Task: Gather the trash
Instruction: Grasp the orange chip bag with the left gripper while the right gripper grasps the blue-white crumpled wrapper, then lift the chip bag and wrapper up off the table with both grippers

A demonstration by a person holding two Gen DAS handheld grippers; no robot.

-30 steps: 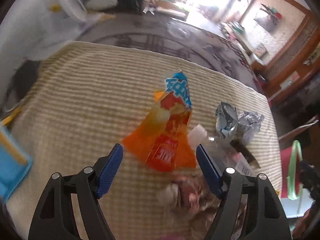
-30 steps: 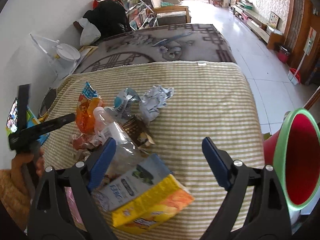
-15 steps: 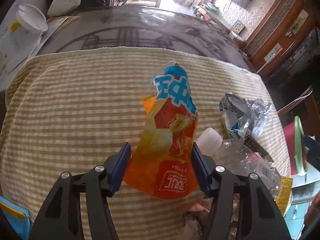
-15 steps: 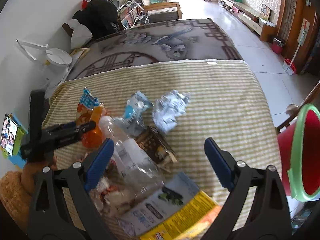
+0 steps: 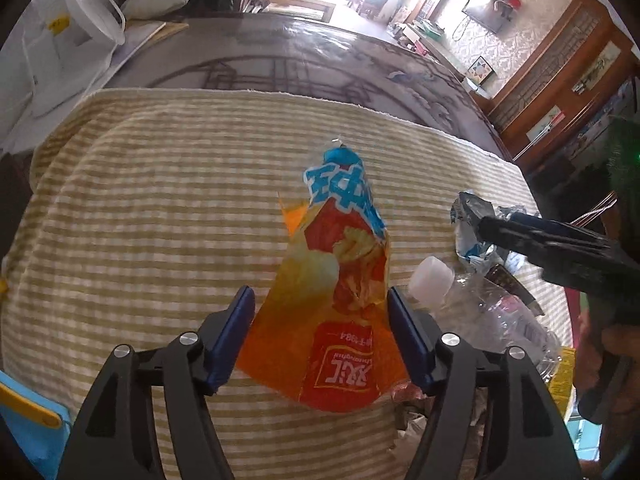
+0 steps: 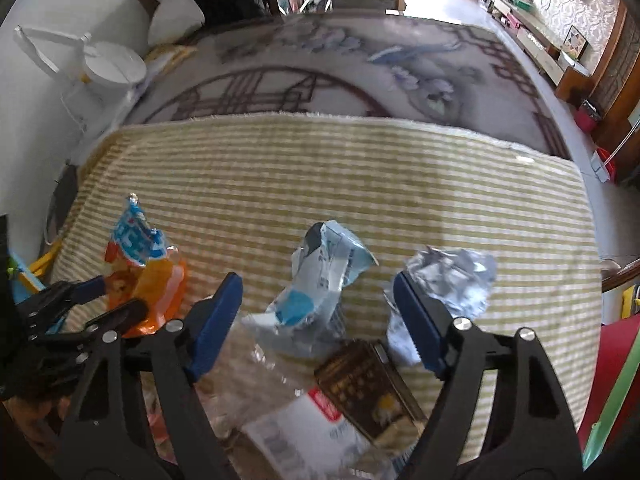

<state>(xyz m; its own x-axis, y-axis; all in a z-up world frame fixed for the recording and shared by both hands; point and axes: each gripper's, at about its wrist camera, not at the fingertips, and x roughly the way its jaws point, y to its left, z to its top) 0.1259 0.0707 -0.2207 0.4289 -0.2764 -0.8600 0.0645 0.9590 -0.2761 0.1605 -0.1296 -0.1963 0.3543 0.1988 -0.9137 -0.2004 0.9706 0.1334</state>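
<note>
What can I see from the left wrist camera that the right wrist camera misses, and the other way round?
Only the left wrist: the white bottle cap and the printed base of the orange chip bag between the left gripper fingers. Only the right wrist: the dark brown packet and the red bin. Both: the chip bag, the blue-white wrapper, the striped cloth.

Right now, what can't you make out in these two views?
- Left gripper on chip bag: pad contact unclear, bag overlaps the pads.
- Clear bottle, right wrist view: blurred, cut by the bottom edge.
- Red bin: mostly off the right edge.
</note>
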